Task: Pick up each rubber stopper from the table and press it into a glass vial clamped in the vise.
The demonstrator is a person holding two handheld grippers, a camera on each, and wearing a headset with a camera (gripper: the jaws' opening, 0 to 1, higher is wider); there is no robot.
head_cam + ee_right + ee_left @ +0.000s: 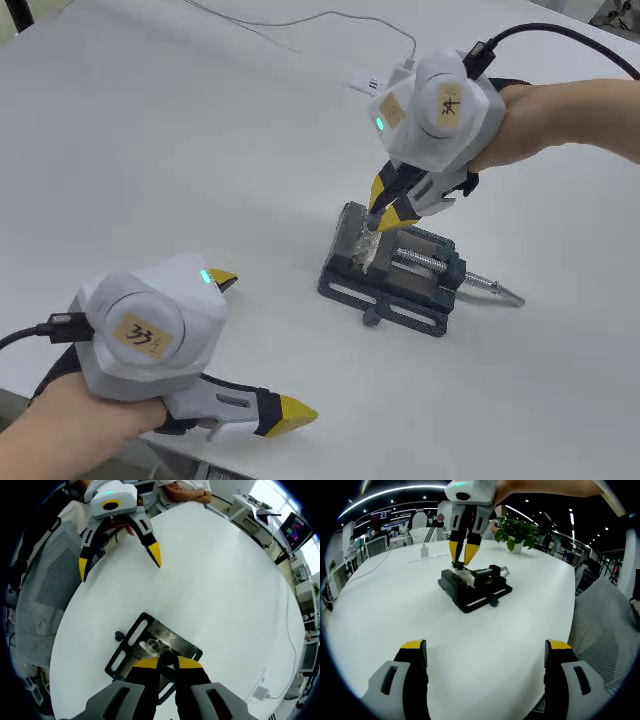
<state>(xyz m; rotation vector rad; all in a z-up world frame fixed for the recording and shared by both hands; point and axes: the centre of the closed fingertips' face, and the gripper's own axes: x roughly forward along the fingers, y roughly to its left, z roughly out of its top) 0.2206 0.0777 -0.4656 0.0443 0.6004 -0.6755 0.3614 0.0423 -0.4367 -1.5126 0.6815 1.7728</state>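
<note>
1. The white round tabletop (150, 150) carries everything and stretches across the head view.
2. The black metal vise (400, 290) sits on the tabletop right of centre in the head view, with its screw handle pointing to the lower right.
3. The left tool (485, 647) hovers above the tabletop at the lower left of the head view, well apart from the vise. Its yellow-tipped jaws are spread wide with nothing between them.
4. The right tool (168, 663) hangs over the vise from the upper right of the head view, tips pointing down. Its jaws are drawn nearly together, pinching a small dark rubber stopper (168, 657).
5. The clear glass vial (366, 247) stands clamped in the vise, just below the right tool's tips.
6. The stopper is close by the vial's mouth; whether it touches the glass I cannot tell.
</note>
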